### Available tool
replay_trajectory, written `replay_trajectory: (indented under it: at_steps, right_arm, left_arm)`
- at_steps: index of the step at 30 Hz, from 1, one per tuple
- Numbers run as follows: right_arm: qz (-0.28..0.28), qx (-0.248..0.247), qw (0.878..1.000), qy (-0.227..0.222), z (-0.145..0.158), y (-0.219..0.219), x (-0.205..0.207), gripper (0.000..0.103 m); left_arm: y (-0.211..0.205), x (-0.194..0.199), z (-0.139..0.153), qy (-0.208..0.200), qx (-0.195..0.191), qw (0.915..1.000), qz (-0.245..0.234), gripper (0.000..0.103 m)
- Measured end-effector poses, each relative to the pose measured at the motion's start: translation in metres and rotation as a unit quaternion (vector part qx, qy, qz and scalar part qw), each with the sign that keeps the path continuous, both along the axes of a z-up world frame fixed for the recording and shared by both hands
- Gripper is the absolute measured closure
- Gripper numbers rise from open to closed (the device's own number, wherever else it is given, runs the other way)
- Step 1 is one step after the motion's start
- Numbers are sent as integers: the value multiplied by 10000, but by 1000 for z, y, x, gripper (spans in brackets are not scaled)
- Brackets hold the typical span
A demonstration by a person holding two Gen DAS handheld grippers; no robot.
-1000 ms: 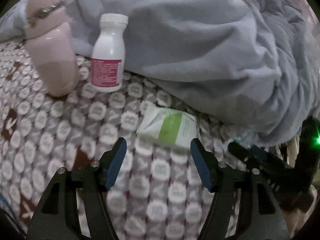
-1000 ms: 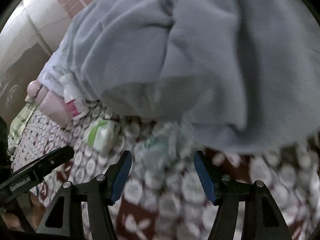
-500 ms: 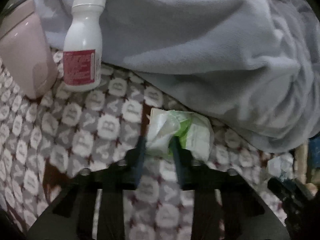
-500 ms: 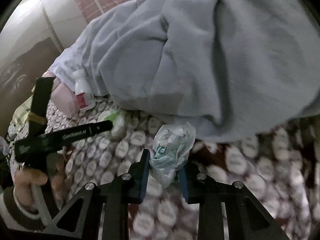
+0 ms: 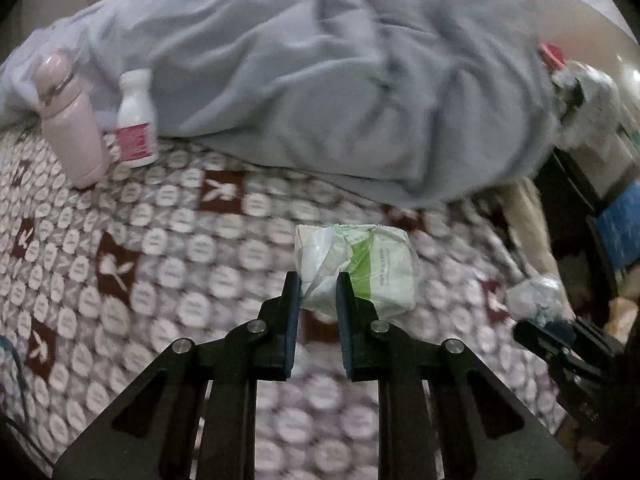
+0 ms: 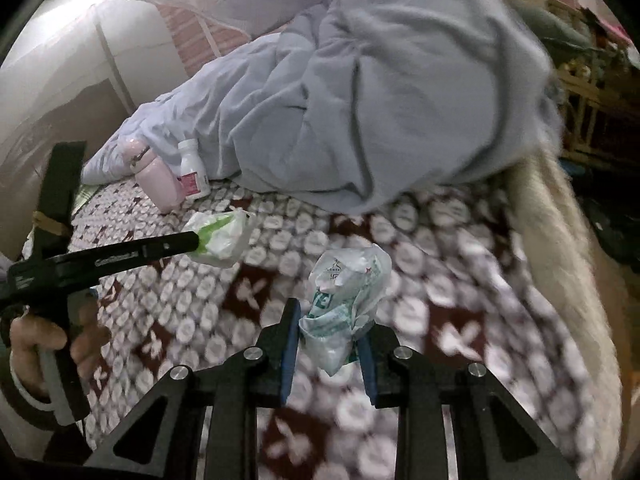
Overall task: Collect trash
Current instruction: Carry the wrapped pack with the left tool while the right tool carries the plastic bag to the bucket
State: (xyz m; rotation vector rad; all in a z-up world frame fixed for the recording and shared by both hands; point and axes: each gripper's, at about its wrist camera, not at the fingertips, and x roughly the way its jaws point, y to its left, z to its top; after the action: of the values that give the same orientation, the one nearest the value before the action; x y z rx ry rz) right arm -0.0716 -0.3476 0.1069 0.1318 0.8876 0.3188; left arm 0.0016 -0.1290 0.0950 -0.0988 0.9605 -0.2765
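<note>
My left gripper (image 5: 318, 282) is shut on a white and green tissue packet (image 5: 360, 268) and holds it above the patterned bedsheet (image 5: 160, 264). The packet also shows in the right wrist view (image 6: 220, 238), at the tip of the left gripper (image 6: 192, 242). My right gripper (image 6: 330, 320) is shut on a crumpled clear and green plastic wrapper (image 6: 344, 296), lifted off the sheet. That wrapper shows at the right of the left wrist view (image 5: 536, 298).
A pink bottle (image 5: 70, 120) and a white pill bottle with a red label (image 5: 136, 120) stand at the edge of a large grey blanket (image 5: 340, 80). The bed's right edge (image 6: 560, 240) drops to cluttered furniture (image 5: 592, 120).
Both grippers closed on their pieces of trash, then lifted them off the sheet and pulled back from the blanket.
</note>
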Motion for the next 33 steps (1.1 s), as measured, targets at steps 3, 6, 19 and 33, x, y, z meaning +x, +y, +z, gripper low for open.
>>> replay_trajectory:
  at_steps: [3, 6, 19, 33]
  right_arm:
    - [-184, -13, 9998, 1, 4, -24, -20, 77]
    - [-336, -24, 9994, -26, 10, -43, -36, 77]
    - [-1223, -95, 9922, -203, 34, -140, -97, 77]
    - [-2449, -315, 9690, -51, 27, -257, -163, 77]
  left_arm:
    - [-27, -20, 9, -128, 124, 9996, -214, 88]
    - [-48, -20, 15, -212, 167, 9989, -374, 88]
    - [-159, -57, 29, -437, 226, 9907, -1271, 88]
    - [-296, -96, 25, -353, 113, 9698, -2411, 88]
